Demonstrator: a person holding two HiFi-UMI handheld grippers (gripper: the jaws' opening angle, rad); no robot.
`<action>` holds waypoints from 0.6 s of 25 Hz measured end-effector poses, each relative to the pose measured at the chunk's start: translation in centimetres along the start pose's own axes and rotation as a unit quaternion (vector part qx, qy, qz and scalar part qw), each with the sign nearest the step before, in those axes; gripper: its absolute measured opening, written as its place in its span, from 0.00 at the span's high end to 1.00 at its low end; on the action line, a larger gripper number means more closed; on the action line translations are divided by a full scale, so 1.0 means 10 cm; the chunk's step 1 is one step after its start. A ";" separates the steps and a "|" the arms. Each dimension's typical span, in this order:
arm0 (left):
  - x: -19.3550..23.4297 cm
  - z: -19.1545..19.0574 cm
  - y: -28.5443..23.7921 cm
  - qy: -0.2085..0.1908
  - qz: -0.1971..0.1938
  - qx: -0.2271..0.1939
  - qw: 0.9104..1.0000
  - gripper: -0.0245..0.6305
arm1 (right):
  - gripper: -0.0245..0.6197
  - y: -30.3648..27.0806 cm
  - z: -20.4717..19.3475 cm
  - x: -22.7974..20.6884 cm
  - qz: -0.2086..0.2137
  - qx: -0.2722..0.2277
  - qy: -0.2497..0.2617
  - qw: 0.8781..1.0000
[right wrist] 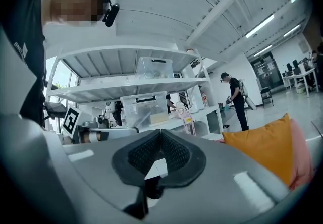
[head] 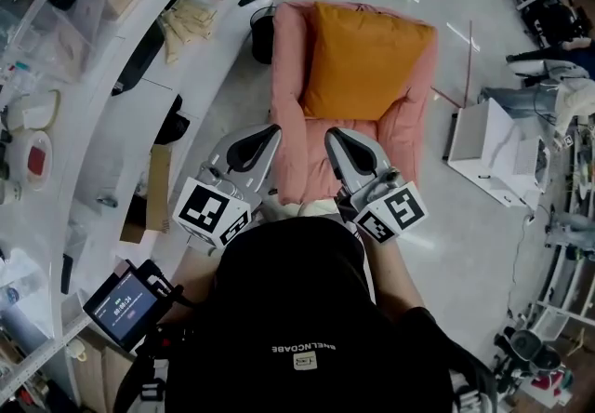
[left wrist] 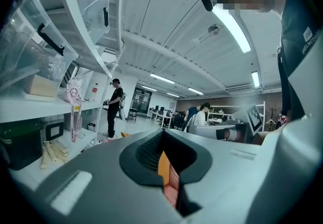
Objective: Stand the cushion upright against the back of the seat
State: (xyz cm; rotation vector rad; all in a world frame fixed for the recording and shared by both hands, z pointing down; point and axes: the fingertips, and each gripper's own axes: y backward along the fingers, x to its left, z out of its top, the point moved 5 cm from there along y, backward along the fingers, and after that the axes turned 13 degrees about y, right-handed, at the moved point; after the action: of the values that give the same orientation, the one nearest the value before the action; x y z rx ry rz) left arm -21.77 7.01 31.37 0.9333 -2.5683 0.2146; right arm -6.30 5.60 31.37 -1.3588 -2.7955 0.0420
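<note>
In the head view, an orange cushion (head: 364,60) stands propped against the back of a pink armchair (head: 288,113), filling most of the seat. My left gripper (head: 252,150) and right gripper (head: 353,153) hover side by side at the chair's front edge, close to the person's body; both are shut and hold nothing. The left gripper view looks along the shut left gripper (left wrist: 162,160), with a sliver of orange and pink showing past the pads. In the right gripper view the shut right gripper (right wrist: 160,153) points level, and the cushion (right wrist: 265,147) sits off to the right.
White shelving (head: 102,86) with boxes and clutter runs along the left. A black bin (head: 263,33) stands by the chair's back left corner. A white box (head: 485,146) sits on the floor to the right. People stand and sit further back in the room.
</note>
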 end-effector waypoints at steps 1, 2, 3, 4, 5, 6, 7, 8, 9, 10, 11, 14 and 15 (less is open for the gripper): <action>0.00 0.00 0.00 0.000 0.003 0.002 1.000 0.94 | 0.95 0.00 -0.01 0.00 -0.001 0.000 -0.001 1.000; 0.00 -0.01 0.00 0.001 0.005 0.003 1.000 0.94 | 0.95 0.01 -0.02 0.00 -0.002 0.000 -0.002 1.000; -0.03 -0.04 -0.02 0.001 0.006 0.005 1.000 0.94 | 0.95 0.04 -0.03 -0.02 -0.002 0.000 -0.002 1.000; -0.08 -0.07 -0.07 0.000 0.008 0.006 1.000 0.94 | 0.95 0.10 -0.03 -0.06 -0.002 -0.001 -0.002 1.000; -0.14 -0.10 -0.13 0.000 0.011 0.006 1.000 0.94 | 0.95 0.18 -0.04 -0.12 -0.002 -0.002 -0.003 1.000; -0.21 -0.13 -0.19 0.000 0.014 0.006 1.000 0.94 | 0.95 0.25 -0.04 -0.19 -0.001 -0.003 -0.006 1.000; -0.27 -0.15 -0.24 0.000 0.017 0.006 1.000 0.94 | 0.95 0.30 -0.05 -0.23 0.001 -0.004 -0.010 1.000; -0.31 -0.16 -0.27 0.000 0.019 0.006 1.000 0.94 | 0.95 0.33 -0.06 -0.27 0.003 -0.004 -0.013 1.000; -0.34 -0.17 -0.29 0.000 0.020 0.006 1.000 0.94 | 0.95 0.34 -0.07 -0.29 0.006 -0.003 -0.015 1.000; -0.36 -0.18 -0.30 0.001 0.020 0.007 1.000 0.94 | 0.95 0.34 -0.07 -0.30 0.009 -0.002 -0.015 1.000; -0.38 -0.19 -0.32 0.001 0.020 0.010 1.000 0.94 | 0.95 0.34 -0.07 -0.31 0.013 -0.002 -0.016 1.000; -0.43 -0.21 -0.37 -0.005 0.023 0.018 1.000 0.93 | 0.95 0.35 -0.07 -0.33 0.022 -0.003 -0.017 1.000; -0.44 -0.21 -0.38 -0.008 0.027 0.019 0.999 0.93 | 0.95 0.36 -0.07 -0.34 0.024 -0.003 -0.017 1.000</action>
State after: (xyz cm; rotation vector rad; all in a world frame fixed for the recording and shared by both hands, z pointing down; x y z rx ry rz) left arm -15.59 7.27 31.45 0.8842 -2.6148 0.2726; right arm -1.36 5.12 31.82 -1.4415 -2.7924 0.0581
